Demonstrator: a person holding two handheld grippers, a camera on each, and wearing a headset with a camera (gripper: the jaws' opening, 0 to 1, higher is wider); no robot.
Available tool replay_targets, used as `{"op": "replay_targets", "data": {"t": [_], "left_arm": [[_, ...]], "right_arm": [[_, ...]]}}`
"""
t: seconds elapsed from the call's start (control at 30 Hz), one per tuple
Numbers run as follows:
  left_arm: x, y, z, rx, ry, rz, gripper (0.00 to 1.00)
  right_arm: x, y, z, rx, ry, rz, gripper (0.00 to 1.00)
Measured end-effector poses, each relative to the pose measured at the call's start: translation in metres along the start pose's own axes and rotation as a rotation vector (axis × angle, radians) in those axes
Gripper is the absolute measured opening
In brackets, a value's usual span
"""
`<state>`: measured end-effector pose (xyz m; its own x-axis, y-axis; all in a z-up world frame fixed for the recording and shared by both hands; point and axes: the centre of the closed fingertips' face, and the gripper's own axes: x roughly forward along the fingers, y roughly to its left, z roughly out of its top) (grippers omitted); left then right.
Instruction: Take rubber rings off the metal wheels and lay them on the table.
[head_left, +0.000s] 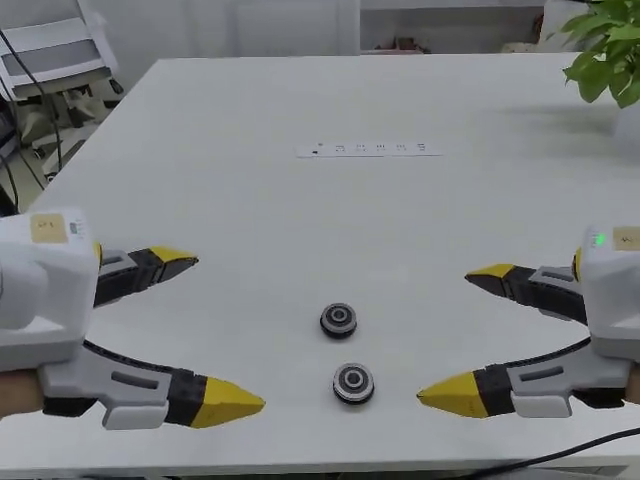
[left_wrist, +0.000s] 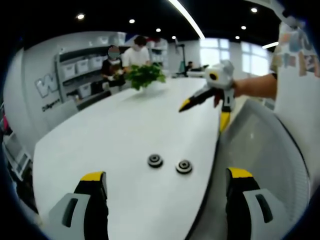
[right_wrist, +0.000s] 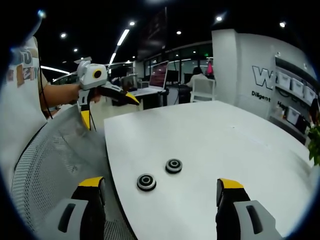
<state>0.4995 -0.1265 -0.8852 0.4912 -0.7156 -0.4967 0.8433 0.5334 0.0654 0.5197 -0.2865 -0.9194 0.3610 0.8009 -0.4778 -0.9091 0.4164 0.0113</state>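
Fingers (head_left: 225, 400) of the left gripper (head_left: 228, 333) and the right gripper (head_left: 444, 336) are held wide and empty. Two metal wheels (head_left: 339, 320) are laid flat on the table (head_left: 300, 200) between them. The nearer wheel (head_left: 353, 383) is judged slightly closer to the right gripper.

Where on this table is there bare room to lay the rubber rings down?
The wide stretch of table between the far wheel and the socket strip is bare, as are both sides of the strip, short of the plant. Crowded: the front edge, where the near wheel sits between the open left gripper and right gripper.
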Motion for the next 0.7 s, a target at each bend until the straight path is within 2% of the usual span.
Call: {"op": "replay_targets", "data": {"t": [0.2, 0.33, 0.7], "left_arm": [[0.008, 0.003, -0.008, 0.004, 0.021, -0.014, 1.00], [0.011, 0.003, -0.010, 0.020, 0.023, -0.027, 0.94], [0.028, 0.006, -0.021, 0.017, 0.050, -0.068, 0.93]], "right_arm": [[0.005, -0.001, -0.005, -0.029, 0.025, 0.015, 0.91], [0.009, -0.003, -0.003, -0.035, 0.016, 0.027, 0.89], [0.023, -0.007, -0.006, -0.043, 0.012, 0.061, 0.83]]}}
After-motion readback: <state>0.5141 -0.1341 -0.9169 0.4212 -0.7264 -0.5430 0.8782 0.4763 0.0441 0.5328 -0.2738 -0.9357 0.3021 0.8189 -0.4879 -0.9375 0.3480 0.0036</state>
